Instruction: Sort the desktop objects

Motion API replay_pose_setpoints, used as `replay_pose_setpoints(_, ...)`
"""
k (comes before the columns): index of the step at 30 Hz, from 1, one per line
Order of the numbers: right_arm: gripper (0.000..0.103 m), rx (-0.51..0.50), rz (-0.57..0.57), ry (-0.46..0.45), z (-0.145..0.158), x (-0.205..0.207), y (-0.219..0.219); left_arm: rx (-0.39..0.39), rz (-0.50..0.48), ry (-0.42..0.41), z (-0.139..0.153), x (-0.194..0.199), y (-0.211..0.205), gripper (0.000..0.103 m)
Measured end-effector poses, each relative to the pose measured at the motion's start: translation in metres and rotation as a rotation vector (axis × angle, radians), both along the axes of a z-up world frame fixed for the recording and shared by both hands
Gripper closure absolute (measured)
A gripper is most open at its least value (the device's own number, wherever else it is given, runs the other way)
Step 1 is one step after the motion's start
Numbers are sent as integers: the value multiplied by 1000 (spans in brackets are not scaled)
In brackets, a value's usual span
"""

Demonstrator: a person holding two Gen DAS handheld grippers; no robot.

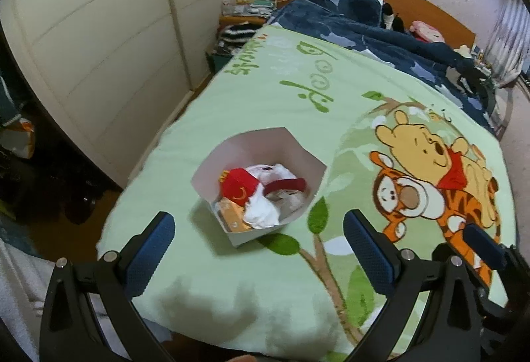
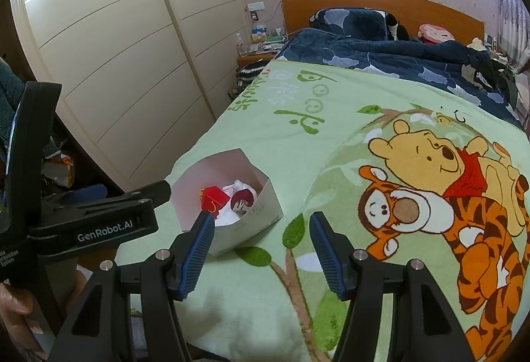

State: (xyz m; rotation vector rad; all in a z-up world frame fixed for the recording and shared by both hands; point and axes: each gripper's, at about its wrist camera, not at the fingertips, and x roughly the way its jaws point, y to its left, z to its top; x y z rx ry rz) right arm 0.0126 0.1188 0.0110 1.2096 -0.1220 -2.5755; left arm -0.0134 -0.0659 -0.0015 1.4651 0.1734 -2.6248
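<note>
The white paper box (image 1: 299,196) sits on the green blanket (image 1: 232,103) on the bed, near the edge at about 7 o'clock from the bear and tiger drawing (image 1: 440,183). Its top is open. Inside are a small red box (image 1: 239,185) with a yellow mark, some crumpled white paper (image 1: 265,212), a red band (image 1: 288,184) and something orange and flat (image 1: 232,217) at the bottom.

I think the paper box is light and thin. Its walls look like they would bend if squeezed hard. It may also slide or tip on the soft blanket. A good place to take it is the rim of one wall, with a soft pinch. The small red box looks light and a bit stiff, so its sides are good to pinch. The crumpled paper is soft and squashy and can be grabbed almost anywhere.

The left hand-held gripper (image 1: 258,249) hangs over the blanket at about 6 o'clock from the paper box. Its blue pads (image 1: 150,257) are wide apart and hold nothing.

The right hand-held gripper (image 2: 261,249) is at about 5 o'clock from the paper box. Its jaws are partly apart and empty. Its left pad looks close to the near wall of the box, but I cannot tell if it touches.

At about 12 o'clock lie a dark blue quilt (image 2: 381,60) and a wooden headboard (image 2: 414,5).
</note>
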Motion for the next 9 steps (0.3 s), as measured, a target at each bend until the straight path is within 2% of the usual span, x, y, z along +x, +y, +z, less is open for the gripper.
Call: replay_pose_setpoints(9, 42, 6, -4, -8, -4, 0, 1, -60, 5, 3, -2, 2, 7, 0)
